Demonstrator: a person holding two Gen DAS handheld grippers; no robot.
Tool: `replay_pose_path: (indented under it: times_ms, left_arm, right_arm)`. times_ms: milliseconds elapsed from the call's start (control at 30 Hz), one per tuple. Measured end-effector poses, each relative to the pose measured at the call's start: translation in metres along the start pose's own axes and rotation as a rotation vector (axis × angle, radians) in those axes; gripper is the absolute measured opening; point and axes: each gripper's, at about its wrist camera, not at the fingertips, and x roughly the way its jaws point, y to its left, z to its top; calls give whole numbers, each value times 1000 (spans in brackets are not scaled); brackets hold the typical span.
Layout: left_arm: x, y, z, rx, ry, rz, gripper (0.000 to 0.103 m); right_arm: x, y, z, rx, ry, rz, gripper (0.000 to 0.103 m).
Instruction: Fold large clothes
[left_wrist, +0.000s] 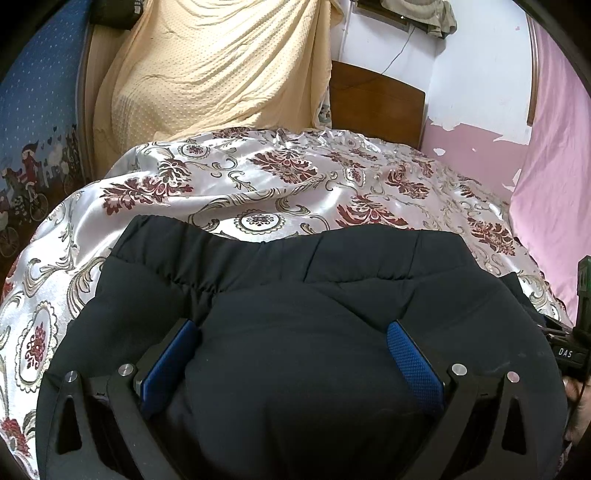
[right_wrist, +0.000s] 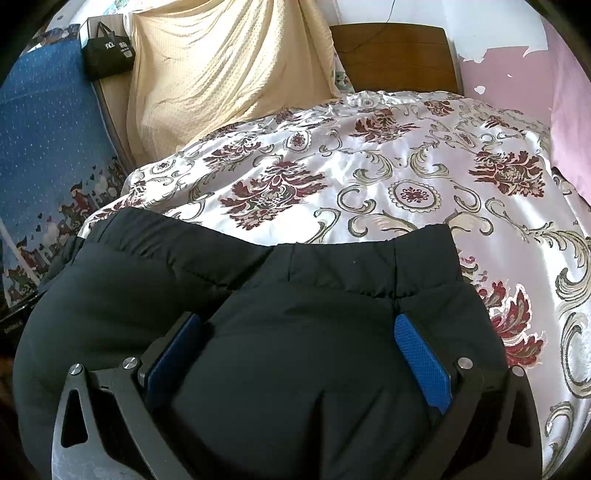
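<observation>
Satin floral bedspread (left_wrist: 258, 184) under puffy black jacket (left_wrist: 295, 295)

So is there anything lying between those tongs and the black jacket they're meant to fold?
Nothing visible. The black jacket bulges right up between the open blue pads of both the left tongs and the right tongs. Beyond it, only the flowered bedspread shows.

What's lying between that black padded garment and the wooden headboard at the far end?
Only the flowered satin bedspread. In the right wrist view it runs unbroken from the black garment to the headboard, nothing resting on it; the left view agrees.
</observation>
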Motion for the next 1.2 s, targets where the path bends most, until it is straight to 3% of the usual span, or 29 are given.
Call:
replay_pose_path:
  times_ms: [200, 433, 700, 833, 1033, 1200]
  left_arm:
    - [0, 1, 1, -17, 4, -25, 103]
    - [-20, 26, 1, -75, 42, -112, 103]
    - [-66, 75, -9, -99, 51, -26, 103]
    - [-65, 96, -18, -85, 114, 13, 103]
    - [-35, 123, -34, -221, 234, -138, 103]
    - [-14, 135, -45, -274, 251, -263, 103]
  right_arm:
    - [-4, 0, -2, 1, -9, 0, 102]
    - [-22, -10, -5, 26, 29, 42, 102]
    - [-71, -25, -24, -2, -31, -62, 101]
    - [-87, -38, -34, -6, -32, -94, 101]
    - [-92, -68, -55, 23, 17, -75, 101]
    - [-75, -98, -62, 140, 79, 79, 101]
